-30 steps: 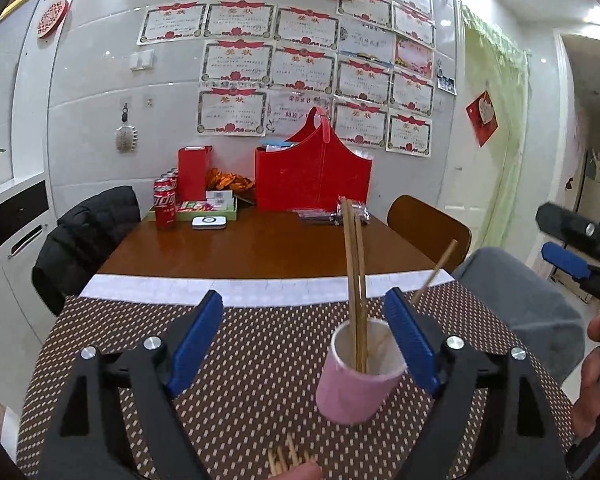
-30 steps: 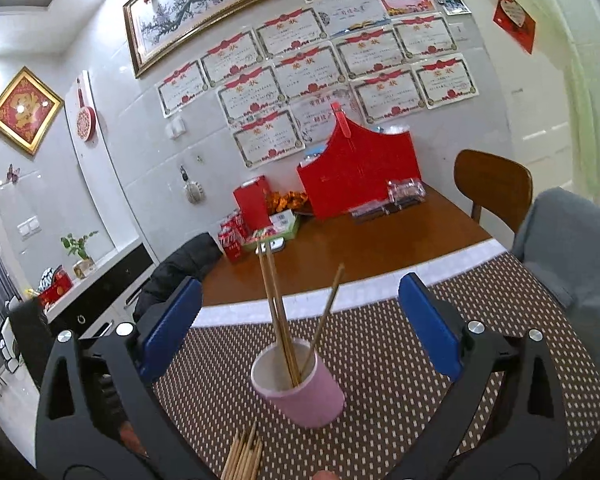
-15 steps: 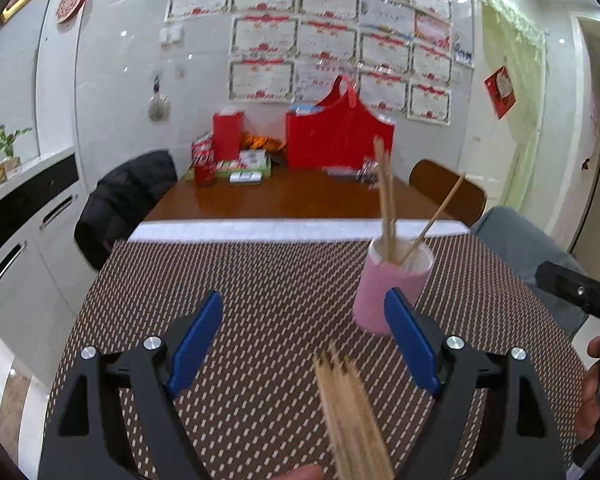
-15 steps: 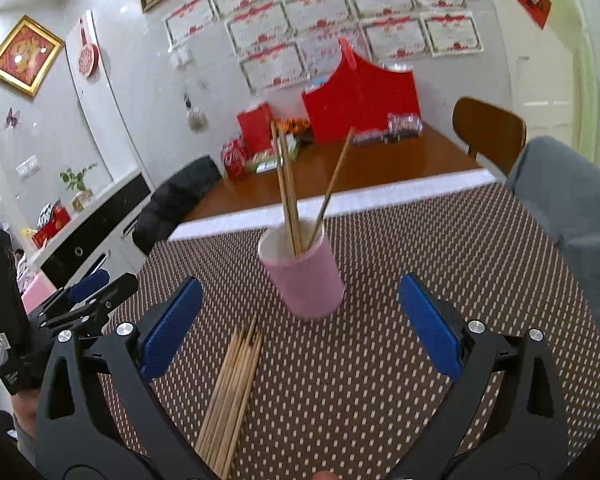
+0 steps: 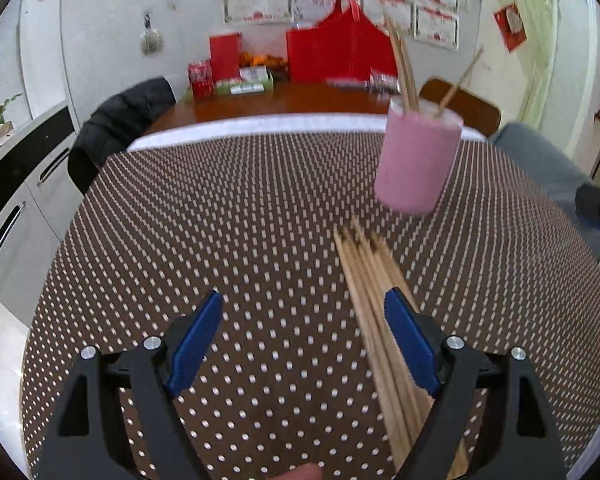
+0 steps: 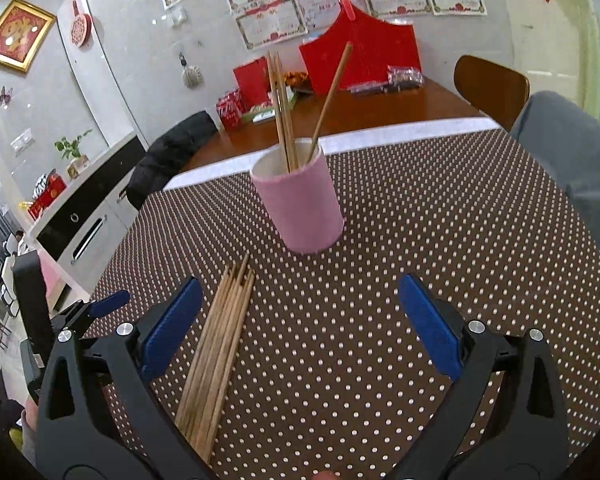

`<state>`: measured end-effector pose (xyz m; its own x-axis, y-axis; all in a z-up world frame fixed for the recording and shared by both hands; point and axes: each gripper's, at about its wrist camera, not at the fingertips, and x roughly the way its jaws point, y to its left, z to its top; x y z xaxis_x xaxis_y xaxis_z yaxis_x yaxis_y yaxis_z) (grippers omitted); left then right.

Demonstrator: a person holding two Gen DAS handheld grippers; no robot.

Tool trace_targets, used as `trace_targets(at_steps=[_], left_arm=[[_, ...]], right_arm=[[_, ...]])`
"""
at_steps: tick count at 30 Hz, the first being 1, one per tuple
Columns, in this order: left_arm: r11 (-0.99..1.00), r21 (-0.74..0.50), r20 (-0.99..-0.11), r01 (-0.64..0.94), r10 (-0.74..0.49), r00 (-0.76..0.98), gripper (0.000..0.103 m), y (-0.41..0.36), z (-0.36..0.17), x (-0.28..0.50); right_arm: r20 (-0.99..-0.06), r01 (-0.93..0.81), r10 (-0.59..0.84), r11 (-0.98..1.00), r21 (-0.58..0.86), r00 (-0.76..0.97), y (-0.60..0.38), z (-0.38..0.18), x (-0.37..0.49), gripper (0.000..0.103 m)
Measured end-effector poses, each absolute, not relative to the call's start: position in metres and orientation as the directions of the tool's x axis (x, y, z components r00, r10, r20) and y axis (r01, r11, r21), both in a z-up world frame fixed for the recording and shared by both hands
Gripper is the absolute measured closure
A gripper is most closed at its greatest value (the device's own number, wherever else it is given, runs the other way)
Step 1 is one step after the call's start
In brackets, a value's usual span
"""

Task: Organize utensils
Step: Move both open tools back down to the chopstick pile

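Observation:
A pink cup (image 5: 418, 162) (image 6: 302, 204) stands on the dotted brown mat and holds three wooden chopsticks (image 6: 284, 116). A bundle of several loose chopsticks (image 5: 380, 320) (image 6: 216, 356) lies flat on the mat in front of the cup. My left gripper (image 5: 304, 340) is open and empty, low over the mat, with its right finger beside the bundle. My right gripper (image 6: 300, 328) is open and empty, with the bundle next to its left finger. The left gripper also shows at the left edge of the right wrist view (image 6: 100, 308).
The mat (image 6: 420, 240) covers the near half of a wooden table (image 6: 380, 108). Red bags (image 5: 340, 52), cans and boxes stand at the far end. A black jacket hangs on a chair (image 5: 120, 120) at left; a wooden chair (image 6: 492, 88) stands at right.
Both grippers have tilted down and drawn back toward the near edge of the mat. The loose chopstick bundle has come fully into view. Both grippers stay open.

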<state>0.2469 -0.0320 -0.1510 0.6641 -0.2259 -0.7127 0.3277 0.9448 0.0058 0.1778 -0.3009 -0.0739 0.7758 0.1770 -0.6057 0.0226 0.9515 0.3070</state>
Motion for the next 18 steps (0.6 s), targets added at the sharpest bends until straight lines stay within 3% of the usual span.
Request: trace_targets(at_steps=[11,18], left_arm=[[0.932,0.044,-0.786,0.36,-0.19,0.588,0.021,-0.042,-0.186,0.245],[0.929,0.046,-0.782,0.368,-0.196,0.591,0.021,-0.038,-0.189,0.233]], right_arm=[[-0.681,0.021,0.193,0.956,0.293,0.707,-0.292,-0.11,0.18,0.006],[-0.721,0.012,0.193,0.963,0.268,0.665,-0.285,-0.125,0.182,0.006]])
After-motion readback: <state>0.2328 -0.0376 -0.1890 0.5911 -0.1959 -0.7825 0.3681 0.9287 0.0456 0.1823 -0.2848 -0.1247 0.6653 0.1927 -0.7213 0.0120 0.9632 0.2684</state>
